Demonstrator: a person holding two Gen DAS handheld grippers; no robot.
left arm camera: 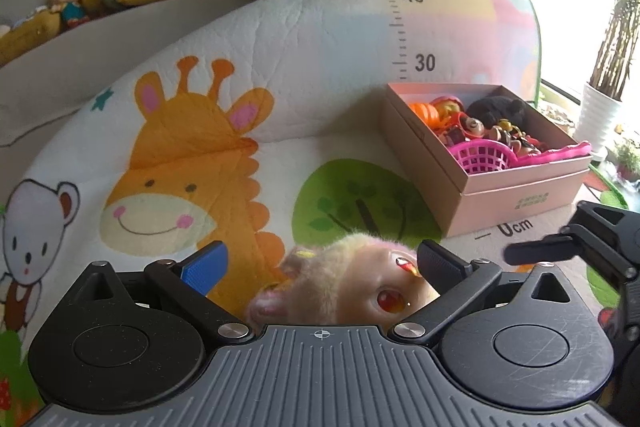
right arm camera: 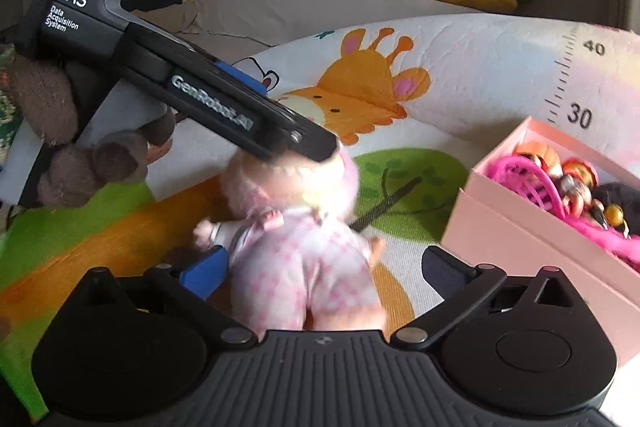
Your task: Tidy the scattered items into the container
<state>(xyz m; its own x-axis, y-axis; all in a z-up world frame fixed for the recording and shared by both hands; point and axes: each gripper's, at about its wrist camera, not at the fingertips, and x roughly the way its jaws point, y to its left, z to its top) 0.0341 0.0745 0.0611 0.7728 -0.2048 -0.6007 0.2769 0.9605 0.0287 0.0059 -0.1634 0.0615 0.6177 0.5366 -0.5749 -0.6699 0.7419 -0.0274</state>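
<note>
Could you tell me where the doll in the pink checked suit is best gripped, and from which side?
Probably around the head, from above. The doll stands upright on the mat with its round, soft head topmost, and the left gripper already straddles it. The right gripper could pinch the narrower body from behind.

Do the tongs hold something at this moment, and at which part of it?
Nothing is clamped. The left tongs stand open around the head of the pink doll, and the right tongs stand open around its body.
</note>
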